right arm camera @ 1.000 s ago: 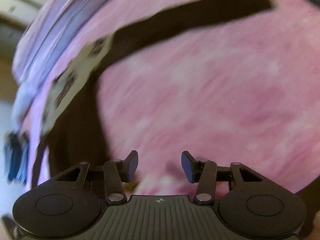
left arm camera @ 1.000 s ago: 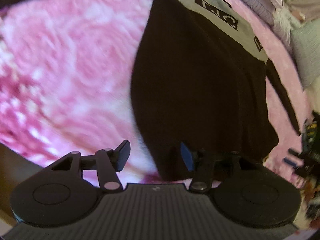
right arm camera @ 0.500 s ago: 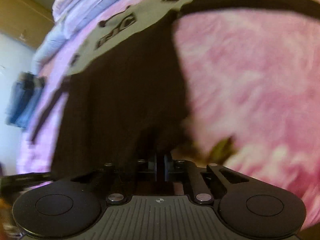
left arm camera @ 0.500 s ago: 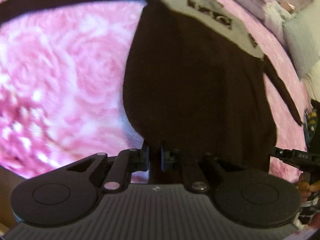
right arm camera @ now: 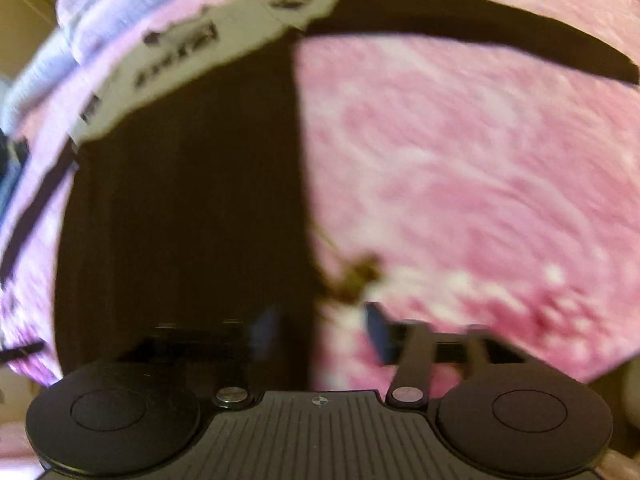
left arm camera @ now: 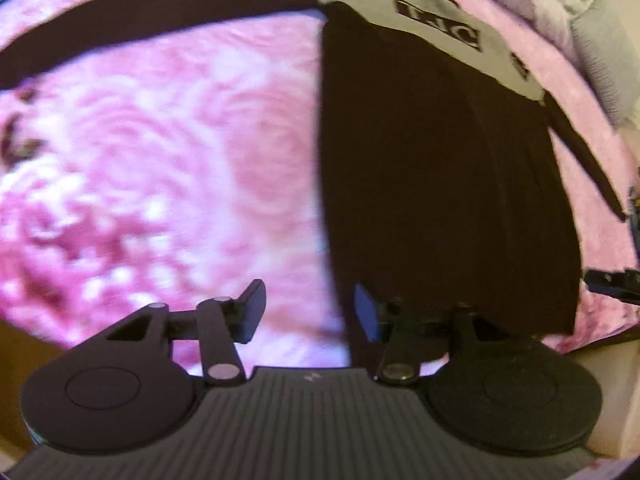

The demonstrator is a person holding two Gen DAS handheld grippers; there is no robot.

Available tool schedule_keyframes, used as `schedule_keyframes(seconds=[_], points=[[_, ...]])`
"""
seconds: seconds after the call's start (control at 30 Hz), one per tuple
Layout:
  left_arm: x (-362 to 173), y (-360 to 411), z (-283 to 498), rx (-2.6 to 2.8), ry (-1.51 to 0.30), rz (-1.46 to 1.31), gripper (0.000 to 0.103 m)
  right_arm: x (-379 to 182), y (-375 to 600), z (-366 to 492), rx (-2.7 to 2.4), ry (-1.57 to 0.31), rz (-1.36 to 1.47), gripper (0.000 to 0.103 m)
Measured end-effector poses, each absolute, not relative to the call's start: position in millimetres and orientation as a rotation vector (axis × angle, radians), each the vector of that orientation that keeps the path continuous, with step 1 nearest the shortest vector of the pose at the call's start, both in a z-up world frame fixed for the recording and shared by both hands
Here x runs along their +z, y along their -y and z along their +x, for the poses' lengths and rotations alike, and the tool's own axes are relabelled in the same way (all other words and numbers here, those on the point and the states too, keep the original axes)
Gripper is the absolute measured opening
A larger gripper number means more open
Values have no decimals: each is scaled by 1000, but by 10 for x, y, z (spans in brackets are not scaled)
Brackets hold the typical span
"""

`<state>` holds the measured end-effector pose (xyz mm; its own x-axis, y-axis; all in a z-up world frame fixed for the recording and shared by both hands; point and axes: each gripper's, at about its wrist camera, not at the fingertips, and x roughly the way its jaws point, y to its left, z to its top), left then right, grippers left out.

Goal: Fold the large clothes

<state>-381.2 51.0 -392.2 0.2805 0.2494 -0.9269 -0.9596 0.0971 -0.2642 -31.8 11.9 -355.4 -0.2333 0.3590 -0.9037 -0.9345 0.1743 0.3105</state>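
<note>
Left wrist view: pink floral bedspread point(left arm camera: 152, 168) at left, dark sweater point(left arm camera: 432, 184) spread flat at right, sleeve point(left arm camera: 152, 36) stretched leftward across the top.
Sweater chest: grey band point(left arm camera: 436, 12) with black lettering, at the far end.
Left gripper point(left arm camera: 308, 310): jaws apart and opening, straddling the sweater's near left corner, no pad pressing cloth.
Right wrist view: sweater body point(right arm camera: 188, 216) at left, other sleeve point(right arm camera: 472, 28) reaching right over the bedspread.
Right gripper point(right arm camera: 320, 330): blurred, jaws wide and opening, astride the hem's right edge, nothing gripped.
</note>
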Motion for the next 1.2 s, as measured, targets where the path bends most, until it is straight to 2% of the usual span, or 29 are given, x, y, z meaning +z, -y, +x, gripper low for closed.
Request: schedule_keyframes(seconds=[0.07,0.13,0.23,0.33,0.43,0.5,0.7,0.93,1.07,1.2], points=[[-3998,-542,-3656,1070,-821,-1061,43,-3641,-146,-462,1392,-1198,-619,53],[-4104,-534,-3528,1069,-903,-999,38,-3822,-180,-637,1370,-1188,-766,53],[-4080,-343,-3459,1035,-997,-882,38,-3807,-7,-883,1427,-1022,-953,53],[-4061,-243,-3590,996,-1056,-913,36,-3779,89,-830,1366,-1082,-994,53],[-3958,-319,-3748,1015,-1068,-935,18,-3660,15,-754,1267,-1098,-970,53],[-3828,-465,-3797,1048,-1043,-876,18,-3525,-98,-731,1268,-1044,-899,53],[-3621,-1430,-3608,1068,-911,-753,19,-3339,-1039,-709,1416,-909,-781,53],[-3728,-3160,-3095,1047,-812,-611,26,-3425,-2751,-400,1569,-833,-677,53],[-3873,-4105,-2801,1022,-810,-553,29,-3460,-3716,-363,1692,-771,-707,53],[-4021,-4682,-2661,995,-818,-543,35,-3684,-4434,-504,1787,-742,-794,53]])
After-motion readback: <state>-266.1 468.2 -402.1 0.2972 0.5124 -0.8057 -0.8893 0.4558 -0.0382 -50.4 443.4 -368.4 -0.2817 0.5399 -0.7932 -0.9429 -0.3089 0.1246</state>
